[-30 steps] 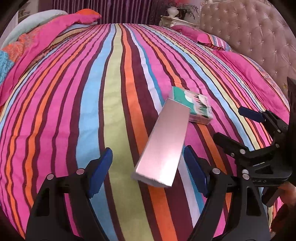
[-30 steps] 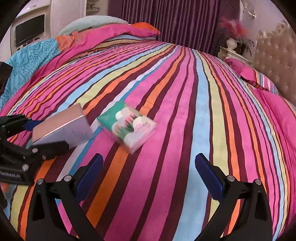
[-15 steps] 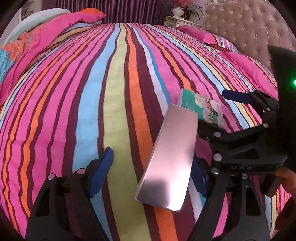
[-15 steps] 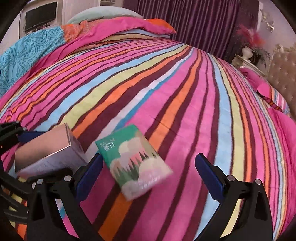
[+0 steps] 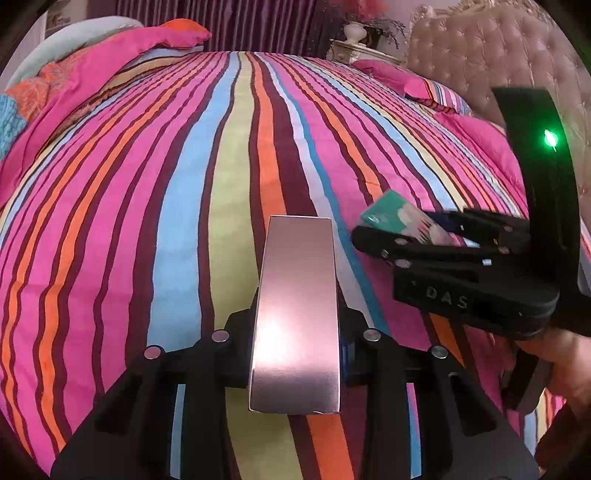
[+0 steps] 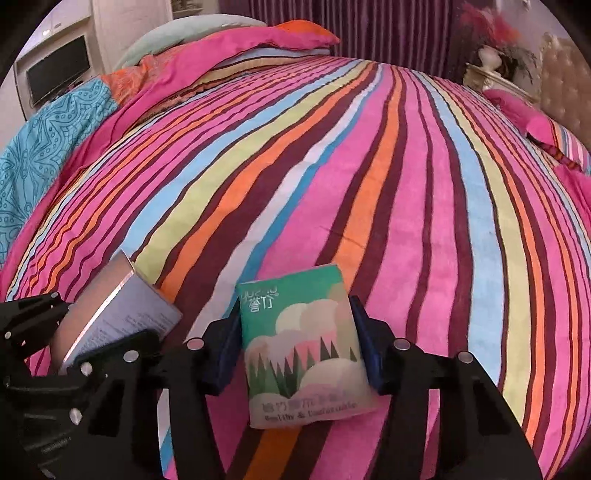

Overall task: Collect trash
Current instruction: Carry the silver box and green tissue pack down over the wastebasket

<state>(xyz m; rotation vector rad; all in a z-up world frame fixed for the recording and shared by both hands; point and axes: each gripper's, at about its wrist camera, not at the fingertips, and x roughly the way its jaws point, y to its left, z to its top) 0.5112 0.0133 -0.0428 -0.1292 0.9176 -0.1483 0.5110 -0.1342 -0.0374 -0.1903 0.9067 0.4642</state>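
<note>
Between blue pads [image 6: 364, 350], green illustrated tissue pack [image 6: 303, 354]

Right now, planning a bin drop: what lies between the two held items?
Only bare striped bedspread separates the pink box from the tissue pack, seen in the right wrist view.

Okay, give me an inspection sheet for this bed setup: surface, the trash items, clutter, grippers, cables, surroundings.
Surface: striped bedspread, lightly rumpled.
Job's things: pink box clamped lengthwise in the left gripper; green tissue pack clamped in the right gripper.
Clutter: nothing seen loose on the bedspread.
Grippers: both shut on their items, side by side over the near part of the bed; whether the items are lifted off it cannot be told.
Cables: nothing seen.
Surroundings: folded quilts at the far end, tufted headboard, striped pillow, purple curtains, wall screen, nightstand with vase.
</note>
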